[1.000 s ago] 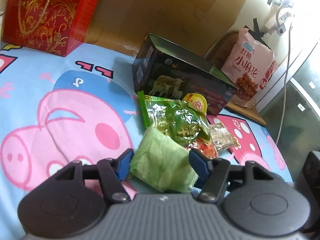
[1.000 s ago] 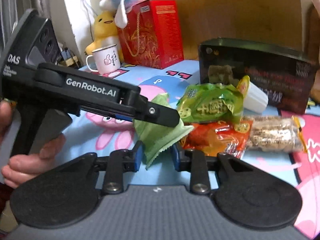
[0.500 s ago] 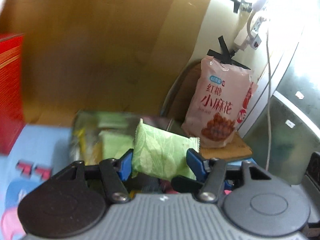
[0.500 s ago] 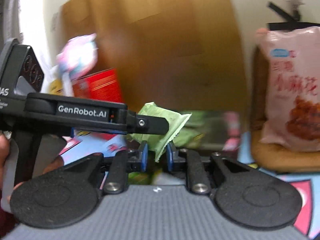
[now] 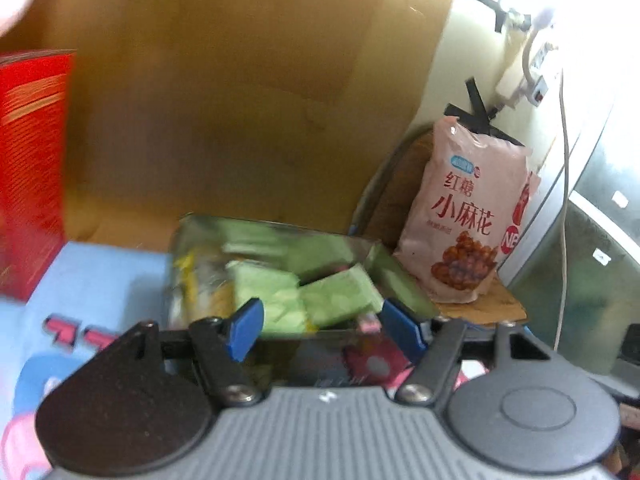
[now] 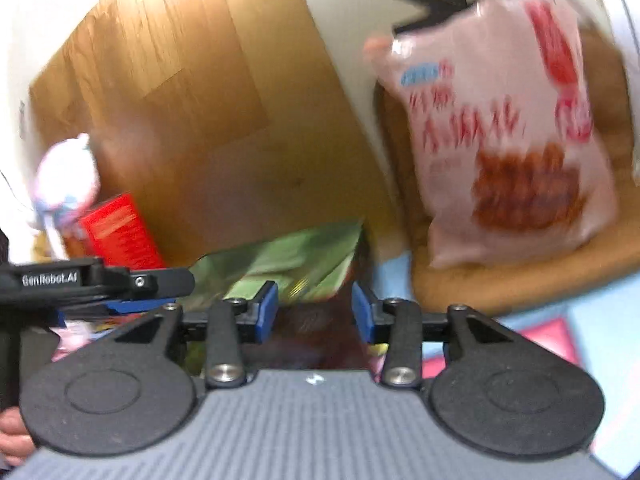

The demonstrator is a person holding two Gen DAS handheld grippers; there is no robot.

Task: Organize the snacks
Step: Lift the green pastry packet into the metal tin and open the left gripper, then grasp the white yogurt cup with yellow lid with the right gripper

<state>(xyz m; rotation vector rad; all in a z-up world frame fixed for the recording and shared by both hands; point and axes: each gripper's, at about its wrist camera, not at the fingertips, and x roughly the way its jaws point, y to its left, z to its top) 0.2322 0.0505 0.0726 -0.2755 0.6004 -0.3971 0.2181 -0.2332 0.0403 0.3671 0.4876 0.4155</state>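
Beyond both grippers rises a brown wooden board (image 5: 224, 92), and to the right of it a pink snack bag (image 5: 468, 216) stands upright on a small wooden chair seat (image 5: 492, 304). In the right wrist view the same bag (image 6: 504, 132) fills the upper right, blurred. A red box (image 5: 28, 168) stands far to the left of the left jaws, on the blue cartoon sheet (image 5: 100, 276). In the right wrist view a blurred plush toy (image 6: 68, 176) sits above that red box (image 6: 120, 236).

The open box (image 5: 180, 264) lies straight ahead of the left gripper (image 5: 320, 330), its near wall crossing between the blue pads (image 5: 244, 330). Several green packets (image 5: 340, 296) lie inside it, just past the fingertips, with a yellowish wrapper at the box's left end. One green packet lies tilted in line with the gap, clear of both pads as far as the blur allows.

The left jaws have just been opening and stand well apart, gripping nothing. The right gripper (image 6: 314, 310) has also just been opening; its jaws are parted with nothing between them, and the green packets (image 6: 296, 260) show just beyond its tips. The left gripper's finger (image 6: 132, 282) reaches in from the left, level with the right jaws, and part of a hand (image 6: 14, 436) shows at the lower left corner.
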